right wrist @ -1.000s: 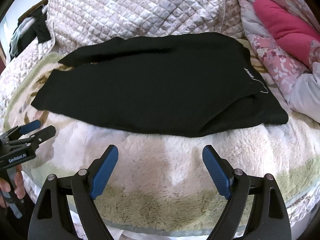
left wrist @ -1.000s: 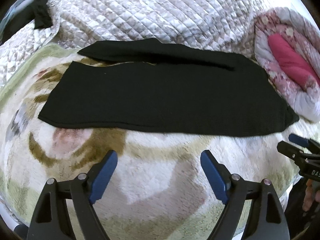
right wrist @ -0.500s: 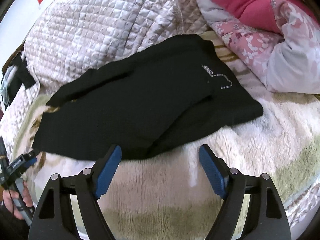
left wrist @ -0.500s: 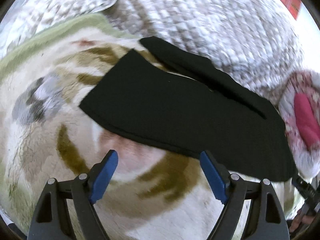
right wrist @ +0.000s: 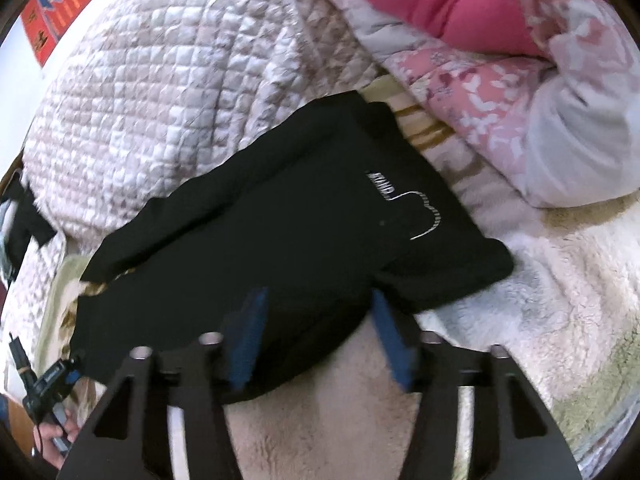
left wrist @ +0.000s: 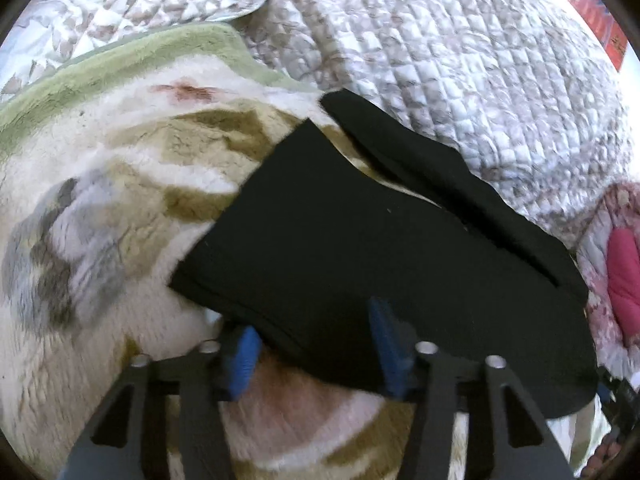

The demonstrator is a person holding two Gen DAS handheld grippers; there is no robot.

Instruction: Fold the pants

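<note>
Black pants (left wrist: 360,248) lie flat on a fluffy patterned blanket (left wrist: 100,208), folded lengthwise with the two legs stacked. My left gripper (left wrist: 316,344) is open, its blue pads astride the near edge of the pants close to the leg ends. In the right wrist view the pants (right wrist: 280,232) show a white logo near the waist. My right gripper (right wrist: 320,336) is open, its pads astride the near edge at the waist end. The left gripper also shows small at the lower left of the right wrist view (right wrist: 48,380).
A quilted grey-white comforter (left wrist: 440,48) is bunched behind the pants. A pink floral duvet with a pink pillow (right wrist: 480,40) lies at the waist end. The blanket's green border (left wrist: 100,68) runs along the far left.
Both grippers have moved forward and apart, from in front of the pants to their near edge. The jaws of both have narrowed but stay open.
</note>
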